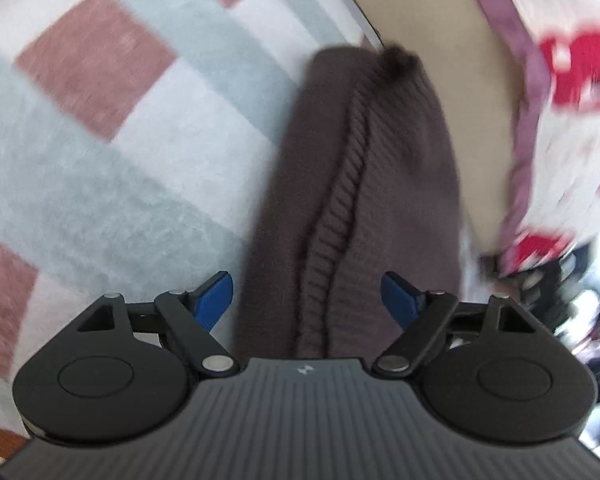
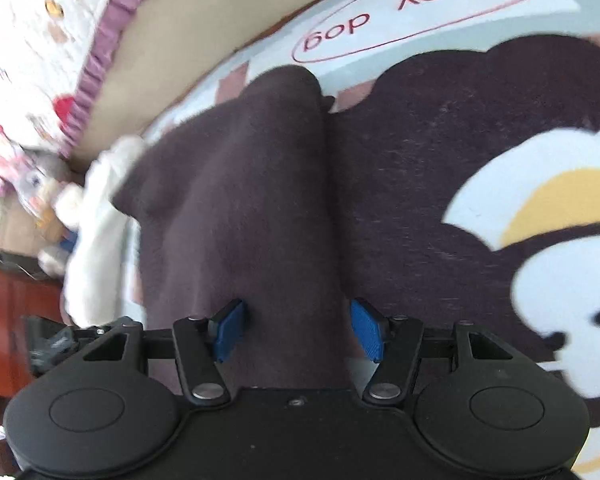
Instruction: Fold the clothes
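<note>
Checked rug (image 1: 100, 128) under brown garment (image 1: 352, 200)

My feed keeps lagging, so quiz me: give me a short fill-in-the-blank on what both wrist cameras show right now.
1. The garment lying between the fingers of the left gripper is dark ____ in colour.
2. The jaws of the right gripper stand ____, with the garment between them.
3. The oval on the blanket reads "Happy ____".
4. The left-wrist view shows a ____ knit seam running along the garment.

Missing words: brown; open; dog; ribbed
</note>
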Action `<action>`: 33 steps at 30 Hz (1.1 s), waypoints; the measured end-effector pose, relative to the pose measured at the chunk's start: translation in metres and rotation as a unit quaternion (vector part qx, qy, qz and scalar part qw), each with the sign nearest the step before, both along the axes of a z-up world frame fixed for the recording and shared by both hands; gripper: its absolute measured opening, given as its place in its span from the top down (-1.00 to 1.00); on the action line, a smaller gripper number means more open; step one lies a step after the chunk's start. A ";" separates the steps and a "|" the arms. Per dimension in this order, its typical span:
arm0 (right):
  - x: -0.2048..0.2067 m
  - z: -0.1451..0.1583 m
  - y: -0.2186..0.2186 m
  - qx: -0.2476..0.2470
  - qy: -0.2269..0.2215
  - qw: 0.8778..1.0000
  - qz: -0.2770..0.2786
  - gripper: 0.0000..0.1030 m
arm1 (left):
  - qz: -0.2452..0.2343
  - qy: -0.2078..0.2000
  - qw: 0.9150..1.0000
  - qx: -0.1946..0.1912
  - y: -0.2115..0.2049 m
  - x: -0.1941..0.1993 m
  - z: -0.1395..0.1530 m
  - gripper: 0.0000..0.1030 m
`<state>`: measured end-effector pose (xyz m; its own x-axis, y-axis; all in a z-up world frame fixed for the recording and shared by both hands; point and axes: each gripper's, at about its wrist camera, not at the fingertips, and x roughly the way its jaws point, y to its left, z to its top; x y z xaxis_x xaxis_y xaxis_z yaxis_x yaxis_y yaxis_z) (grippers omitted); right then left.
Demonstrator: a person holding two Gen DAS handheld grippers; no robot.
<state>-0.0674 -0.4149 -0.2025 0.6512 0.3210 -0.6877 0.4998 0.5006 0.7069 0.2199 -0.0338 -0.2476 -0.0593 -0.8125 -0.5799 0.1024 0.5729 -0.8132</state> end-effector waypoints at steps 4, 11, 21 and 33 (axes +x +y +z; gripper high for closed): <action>0.000 -0.020 -0.001 0.044 -0.008 0.999 0.011 -0.51 | 0.005 0.001 1.000 -0.005 0.001 0.004 0.000 -0.58; 0.014 -0.022 -0.001 0.051 -0.020 0.998 0.032 -0.57 | 0.009 -0.099 0.995 0.026 -0.009 0.002 0.015 -0.58; 0.048 -0.010 0.008 -0.008 -0.030 0.998 0.047 -0.43 | -0.088 -0.278 0.956 0.024 -0.050 -0.032 0.030 0.40; 0.071 0.108 0.113 -0.306 -0.091 0.929 0.187 -0.02 | -0.119 -0.399 0.909 -0.026 -0.054 -0.066 0.089 0.58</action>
